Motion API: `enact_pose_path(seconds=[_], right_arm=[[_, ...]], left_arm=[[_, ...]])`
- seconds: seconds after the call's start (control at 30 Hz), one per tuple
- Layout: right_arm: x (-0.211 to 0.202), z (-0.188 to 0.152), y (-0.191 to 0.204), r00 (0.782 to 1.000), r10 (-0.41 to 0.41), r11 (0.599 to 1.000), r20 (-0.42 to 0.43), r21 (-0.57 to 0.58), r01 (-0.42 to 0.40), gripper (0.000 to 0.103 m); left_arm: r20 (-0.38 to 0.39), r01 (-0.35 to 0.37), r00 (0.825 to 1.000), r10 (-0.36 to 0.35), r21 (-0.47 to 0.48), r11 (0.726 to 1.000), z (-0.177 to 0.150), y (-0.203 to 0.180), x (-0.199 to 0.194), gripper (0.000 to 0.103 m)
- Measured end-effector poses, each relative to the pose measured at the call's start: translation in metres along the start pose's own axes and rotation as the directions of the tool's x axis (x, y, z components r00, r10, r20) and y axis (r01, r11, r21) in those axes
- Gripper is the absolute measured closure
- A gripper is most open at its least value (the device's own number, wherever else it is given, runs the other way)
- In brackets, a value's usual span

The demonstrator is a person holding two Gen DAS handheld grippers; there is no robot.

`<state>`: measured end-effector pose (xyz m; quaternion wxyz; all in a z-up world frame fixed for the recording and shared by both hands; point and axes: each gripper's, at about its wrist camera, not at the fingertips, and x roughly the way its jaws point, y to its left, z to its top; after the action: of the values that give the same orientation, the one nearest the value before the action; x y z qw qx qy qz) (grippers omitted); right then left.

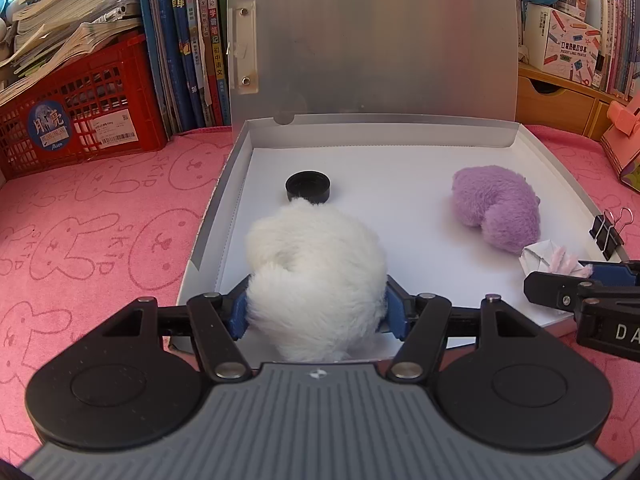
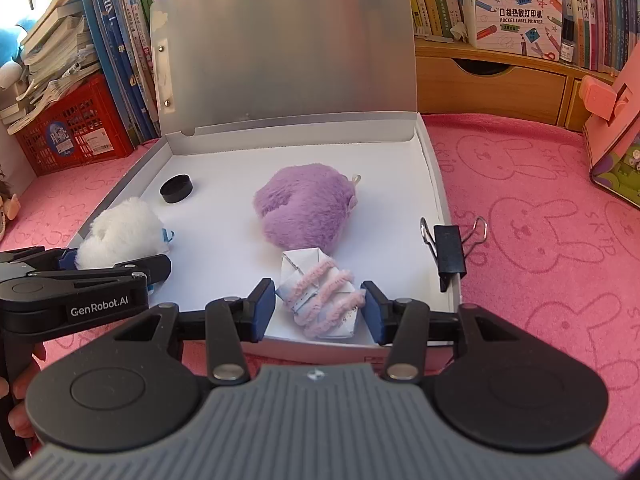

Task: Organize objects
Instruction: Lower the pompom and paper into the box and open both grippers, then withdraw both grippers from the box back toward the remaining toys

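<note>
Left wrist view, nearest: left gripper (image 1: 316, 304) clenches the white plush (image 1: 316, 276), pads sunk in its fur, over the near left of the open box (image 1: 560, 160).
Right gripper (image 2: 320, 306): pads flank the folded paper packet (image 2: 320, 300) wound with pink fuzzy wire; left pad stands clear, so released.
Near right rim: binder clip (image 2: 450, 250).
Middle: purple plush (image 2: 306, 210).
Far left: black cap (image 2: 176, 189).
Beyond: raised lid (image 2: 288, 48), books (image 1: 188, 40).

The desk (image 2: 520, 200) cloth is pink with line-drawn rabbits. The box (image 2: 430, 160) is white inside under a silver-grey lid (image 2: 280, 40). Between the left tool's (image 1: 316, 308) blue pads sits a white plush (image 1: 316, 264); ahead, a black cap (image 1: 308, 187); to its right, a purple plush (image 1: 496, 208). A red crate (image 1: 80, 120) stands far left.
</note>
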<state>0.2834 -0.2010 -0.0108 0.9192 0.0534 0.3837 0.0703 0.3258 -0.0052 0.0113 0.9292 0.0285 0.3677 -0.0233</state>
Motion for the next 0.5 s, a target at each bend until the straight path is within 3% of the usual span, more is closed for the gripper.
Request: enact_pose_path(seconds=[0.07, 0.3, 0.5], right_arm=[[-0.002, 0.000, 0.000, 1.000, -0.002, 1.000, 0.008, 0.000, 0.002, 0.038], [-0.015, 0.003, 0.000, 1.000, 0.003, 1.000, 0.027, 0.004, -0.003, 0.031], [-0.040, 0.006, -0.002, 0.998, 0.012, 1.000, 0.068, 0.003, -0.012, 0.027]], left_arm=[[-0.002, -0.003, 1.000, 0.003, -0.002, 1.000, 0.000, 0.000, -0.001, 0.030], [0.053, 0.000, 0.999, -0.001, 0.015, 1.000, 0.001, -0.002, -0.020, 0.020], [0.102, 0.025, 0.994, -0.029, 0.038, 0.999, 0.002, -0.008, -0.051, 0.020]])
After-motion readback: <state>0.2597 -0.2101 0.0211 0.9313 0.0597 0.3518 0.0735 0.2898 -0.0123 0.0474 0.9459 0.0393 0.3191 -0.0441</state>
